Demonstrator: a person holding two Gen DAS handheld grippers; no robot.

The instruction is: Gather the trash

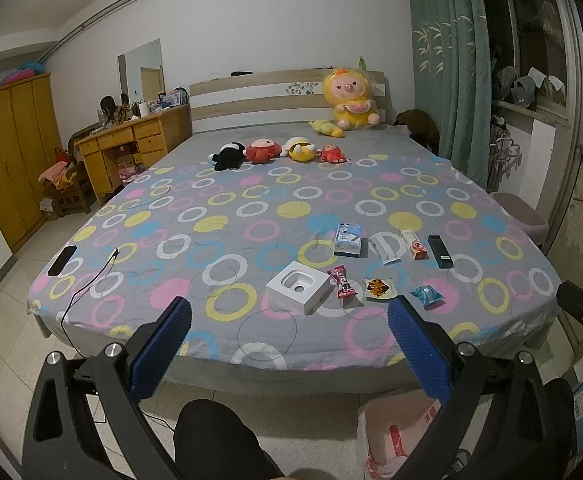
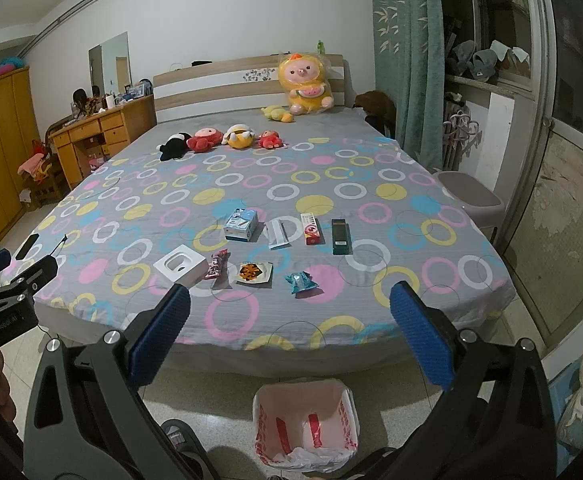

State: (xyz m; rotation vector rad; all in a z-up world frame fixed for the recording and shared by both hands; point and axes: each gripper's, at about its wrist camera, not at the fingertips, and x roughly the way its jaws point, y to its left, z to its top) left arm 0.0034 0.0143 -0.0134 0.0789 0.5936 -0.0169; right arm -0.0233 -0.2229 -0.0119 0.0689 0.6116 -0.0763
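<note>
Trash sits in two rows near the foot of the bed, on the circle-print sheet. Front row, left to right: white box tray, red candy wrapper, white snack packet with orange contents, crumpled blue wrapper. Back row, left to right: blue-white carton, white pouch, red-white box, dark green box. All lie apart from each other, none touched. Black phone and a black cable lie at the bed's left edge. Four small plush toys are lined up farther back, and a big yellow plush leans on the headboard. Left gripper: blue fingers wide apart, holding nothing, hovering short of the bed's foot edge. Right gripper: fingers also wide apart, empty, same standoff. Bin with white-red bag liner stands on the floor below the right gripper, just beside the bed's foot.
</note>
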